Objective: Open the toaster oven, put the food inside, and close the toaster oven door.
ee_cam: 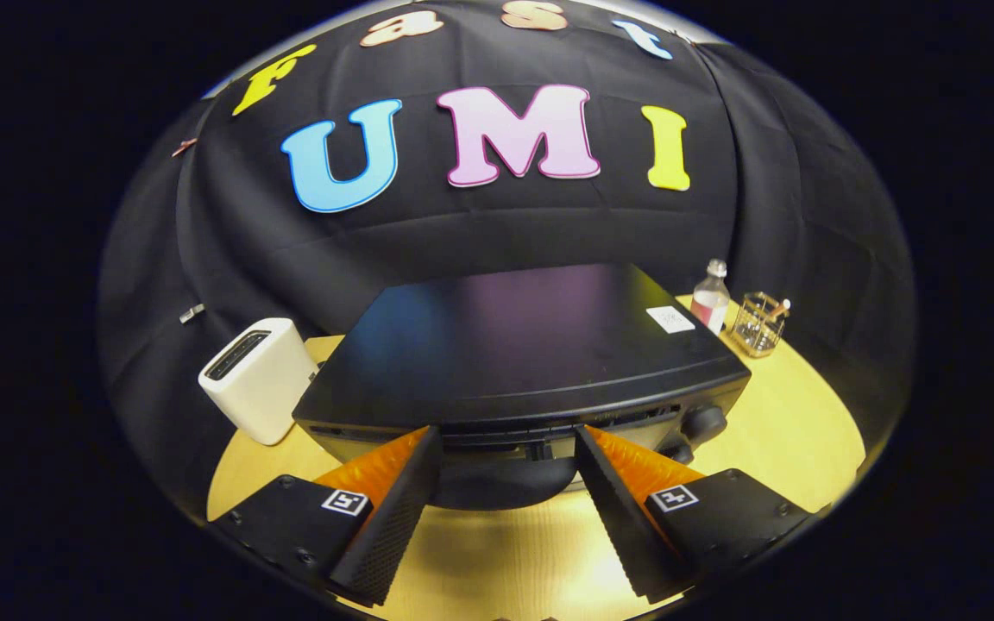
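Two fingers of the gripper [507,440] stand spread wide, with nothing between them but open air and the handle [504,485] of the toaster oven [519,345], a dark rounded bar that bulges toward the camera just ahead of the fingertips. Neither finger touches it as far as can be seen; the tips sit at either side of the bar, level with the oven's front edge.

The toaster oven is a black box lying directly ahead of the fingers, its long axis running side to side across the gripper's line of sight, its front face turned toward the gripper. Its door looks closed, though most of the front is hidden below the top edge. Its flat top carries a small white sticker [670,319] at the far right corner. Two round knobs [702,423] sit on the front, beyond the right finger.

Left of the oven and beyond the left finger stands a white slot toaster [260,379], slot upward, tilted a little by the lens. Far right, beyond the oven's back corner, a clear plastic bottle [710,297] stands upright with some reddish band on it, and just beside it a glass cup [758,323] holds a thin stick-like item; what it is cannot be told.

All of this rests on a pale wooden table [795,431].
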`<move>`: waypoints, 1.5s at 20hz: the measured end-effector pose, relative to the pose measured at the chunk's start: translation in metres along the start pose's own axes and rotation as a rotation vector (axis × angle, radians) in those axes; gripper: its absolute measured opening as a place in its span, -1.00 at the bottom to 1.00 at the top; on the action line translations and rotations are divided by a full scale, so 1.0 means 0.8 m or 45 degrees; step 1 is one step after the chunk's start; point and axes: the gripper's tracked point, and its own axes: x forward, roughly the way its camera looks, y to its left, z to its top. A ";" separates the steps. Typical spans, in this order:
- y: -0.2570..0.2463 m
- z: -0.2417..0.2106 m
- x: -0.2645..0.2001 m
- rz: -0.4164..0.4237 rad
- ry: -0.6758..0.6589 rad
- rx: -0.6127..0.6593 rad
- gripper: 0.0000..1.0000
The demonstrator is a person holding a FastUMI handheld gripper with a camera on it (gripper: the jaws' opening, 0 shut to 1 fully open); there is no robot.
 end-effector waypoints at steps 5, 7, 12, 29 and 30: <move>0.000 -0.013 -0.020 -0.002 -0.011 -0.026 1.00; -0.003 -0.021 -0.029 -0.006 -0.002 -0.061 1.00; -0.007 -0.055 -0.057 0.003 0.046 -0.082 1.00; -0.080 -0.152 -0.124 0.074 0.279 -0.167 0.97; -0.091 -0.141 -0.131 0.080 0.260 -0.185 0.98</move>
